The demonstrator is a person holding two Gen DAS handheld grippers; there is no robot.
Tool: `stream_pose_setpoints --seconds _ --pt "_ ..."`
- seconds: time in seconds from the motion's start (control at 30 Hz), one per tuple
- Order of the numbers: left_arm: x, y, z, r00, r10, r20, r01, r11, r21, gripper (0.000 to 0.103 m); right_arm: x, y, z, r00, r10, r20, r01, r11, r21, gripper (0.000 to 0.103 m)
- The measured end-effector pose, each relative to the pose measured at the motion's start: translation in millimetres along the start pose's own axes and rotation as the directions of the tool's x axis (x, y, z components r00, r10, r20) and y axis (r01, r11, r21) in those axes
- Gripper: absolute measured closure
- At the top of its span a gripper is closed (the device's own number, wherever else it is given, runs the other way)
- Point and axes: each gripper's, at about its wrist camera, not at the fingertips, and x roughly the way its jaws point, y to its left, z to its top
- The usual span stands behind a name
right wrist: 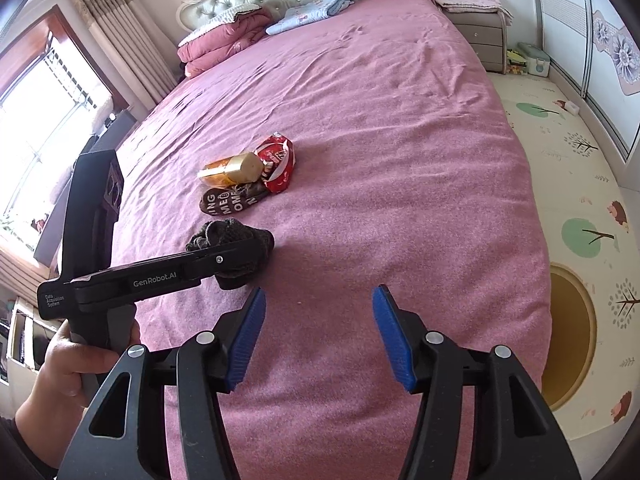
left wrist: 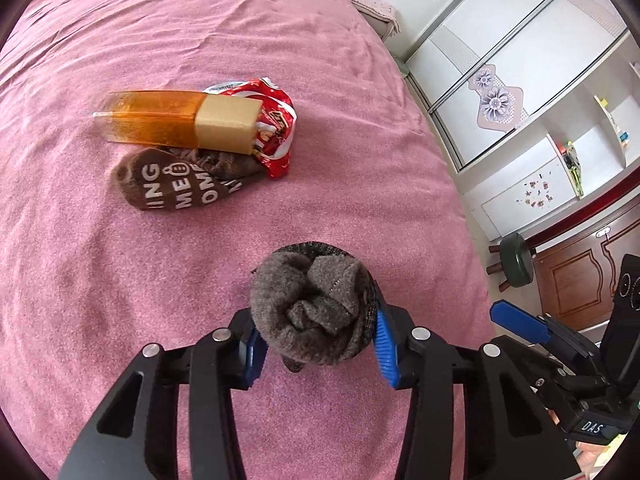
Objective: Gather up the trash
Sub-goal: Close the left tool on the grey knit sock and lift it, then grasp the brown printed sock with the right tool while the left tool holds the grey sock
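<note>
My left gripper point(left wrist: 316, 334) is shut on a balled grey-brown sock point(left wrist: 316, 304) just above the pink bedspread; it also shows in the right wrist view point(right wrist: 240, 252). Farther up the bed lie an orange bottle with a gold cap point(left wrist: 176, 118), a crumpled red snack wrapper point(left wrist: 276, 120) and a brown sock with white letters point(left wrist: 180, 184), all touching. They show in the right wrist view too: the bottle point(right wrist: 232, 170), the wrapper point(right wrist: 278, 160), the lettered sock point(right wrist: 228, 198). My right gripper point(right wrist: 320, 312) is open and empty over the bed's near part.
The pink bed point(right wrist: 380, 120) has folded quilts point(right wrist: 224, 44) and a blue cloth point(right wrist: 308, 12) at the headboard. A nightstand point(right wrist: 480, 36) and patterned floor mat point(right wrist: 580, 184) lie to the right. A wardrobe point(left wrist: 500, 80) and a dark stool point(left wrist: 516, 266) stand beside the bed.
</note>
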Motion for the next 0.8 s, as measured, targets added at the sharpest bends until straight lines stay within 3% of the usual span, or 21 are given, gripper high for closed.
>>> stream_pose_setpoints --seconds 0.2,0.4,0.8 --pt "-25.8 33.2 -2.1 0.999 -0.006 0.040 0.007 0.999 -0.041 0.059 20.5 27.3 14.5 1.000 0.021 -0.015 -0.021 0.999 -0.043 0.048" --pt "-52.7 69.8 4.3 0.996 0.043 0.077 -0.038 0.997 -0.065 0.059 48.4 62.4 29.1 0.998 0.044 -0.037 -0.047 0.995 -0.084 0.048" --pt "-74.0 126.0 20.9 0.992 0.090 0.085 -0.081 0.991 -0.103 0.059 110.9 132.5 69.7 0.996 0.062 -0.059 -0.070 0.985 -0.158 0.048"
